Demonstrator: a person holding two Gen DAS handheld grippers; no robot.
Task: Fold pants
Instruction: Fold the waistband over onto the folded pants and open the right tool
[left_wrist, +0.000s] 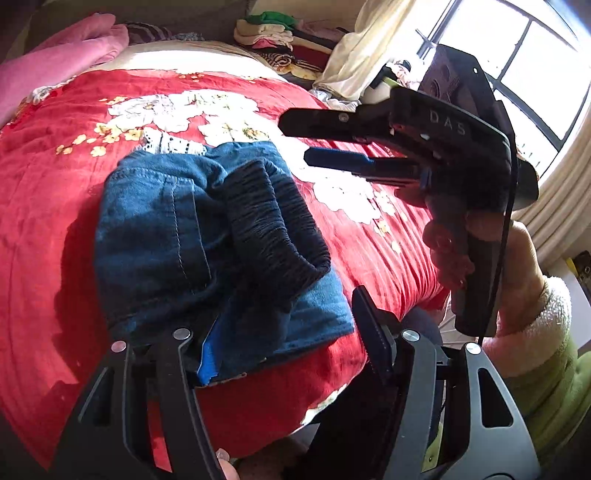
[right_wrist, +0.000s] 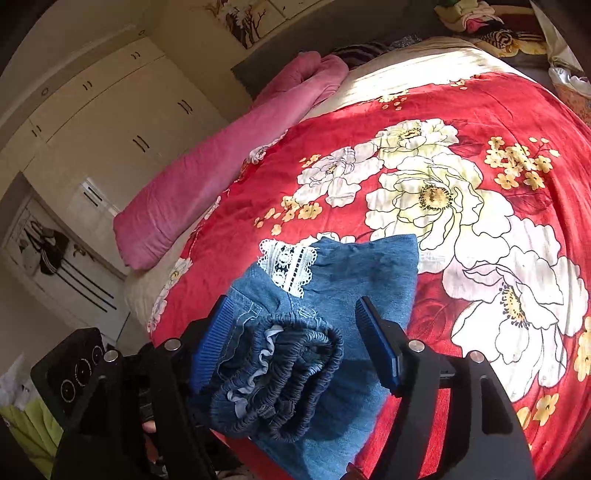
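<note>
Pants (right_wrist: 325, 317) lie folded in a small blue denim bundle on my red flowered blanket (right_wrist: 480, 110), near the front edge of the bed. Their gathered elastic waistband (right_wrist: 280, 380) is rolled on top at the near end, and a strip of white lace (right_wrist: 288, 267) shows at the far end of the bundle.

My right gripper (right_wrist: 295, 354) sits low over the waistband with its jaws apart. The left blue pad lies against the denim at the side of the waistband, while the right pad stands clear of the cloth with open space beside it, so nothing is pinched.

My left gripper (left_wrist: 288, 339) sits at the near edge of the same bundle, seen from the other side, where the dark ribbed waistband (left_wrist: 273, 236) humps up over the lighter denim (left_wrist: 155, 229). Its jaws are also apart: the blue pad on the left is tucked against or under the fabric edge, and the right finger stands free above the blanket.

From the left wrist view I can see my right gripper (left_wrist: 295, 140) from the side, hovering above the blanket beyond the pants, fingers spread, with my hand (left_wrist: 450, 243) wrapped round its handle and a fluffy sleeve behind it.

A pink quilt (right_wrist: 221, 177) lies rolled along the far side of the bed, and a pile of folded clothes (left_wrist: 273, 33) sits beyond the bed's head.
</note>
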